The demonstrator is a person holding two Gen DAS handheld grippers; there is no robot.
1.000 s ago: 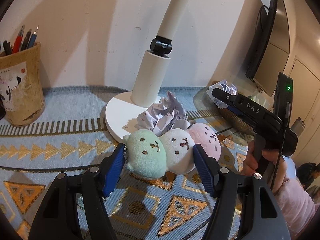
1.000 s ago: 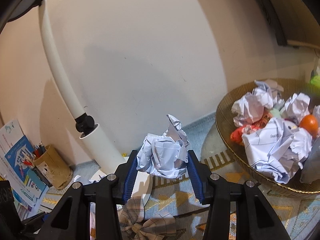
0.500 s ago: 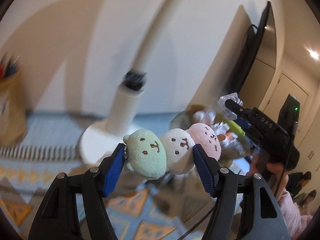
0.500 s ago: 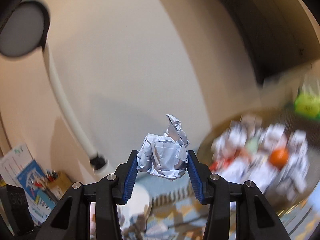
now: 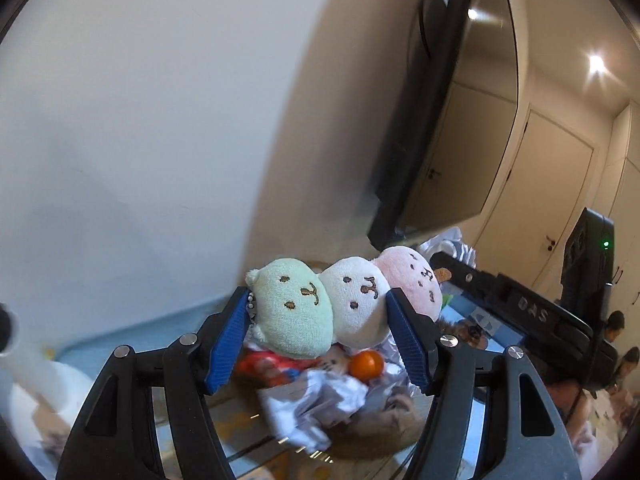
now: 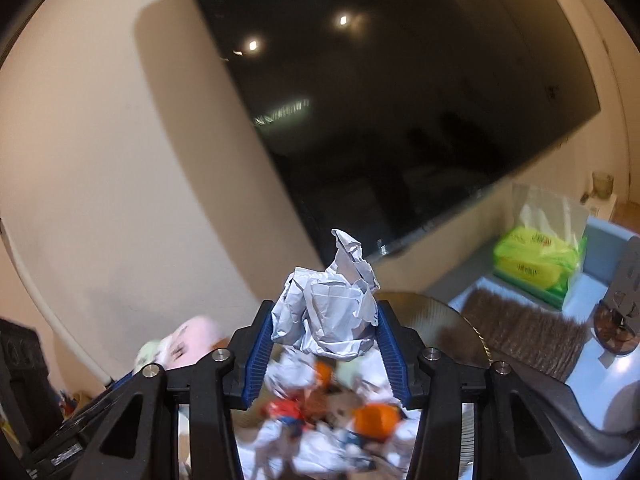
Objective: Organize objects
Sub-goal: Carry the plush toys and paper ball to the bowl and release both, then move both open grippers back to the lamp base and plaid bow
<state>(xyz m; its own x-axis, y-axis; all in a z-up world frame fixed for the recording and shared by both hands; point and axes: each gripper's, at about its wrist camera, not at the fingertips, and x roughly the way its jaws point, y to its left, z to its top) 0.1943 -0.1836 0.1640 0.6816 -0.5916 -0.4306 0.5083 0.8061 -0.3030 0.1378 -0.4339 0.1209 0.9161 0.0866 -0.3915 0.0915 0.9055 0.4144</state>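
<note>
My left gripper (image 5: 318, 322) is shut on a plush toy (image 5: 336, 308) made of three joined balls, green, white and pink, held in the air. Below it lies a blurred heap of crumpled paper (image 5: 320, 404) with an orange fruit (image 5: 365, 364). In the right wrist view my right gripper (image 6: 324, 344) is shut on a crumpled paper ball (image 6: 326, 316), held above a round woven basket (image 6: 448, 320) full of paper, a red wrapper and an orange (image 6: 376, 416). The plush toy (image 6: 184, 340) shows blurred at the left there.
A large dark monitor (image 6: 400, 100) hangs on the wall behind the basket. A green tissue pack (image 6: 536, 260) and a brown brush (image 6: 520, 336) lie at the right. The other gripper's black body (image 5: 520, 312) crosses the right of the left wrist view. A white lamp base (image 5: 36, 396) sits low left.
Both grippers have lifted and swung right, from the lamp and patterned cloth to over the basket, still holding the plush toy and the paper ball.
</note>
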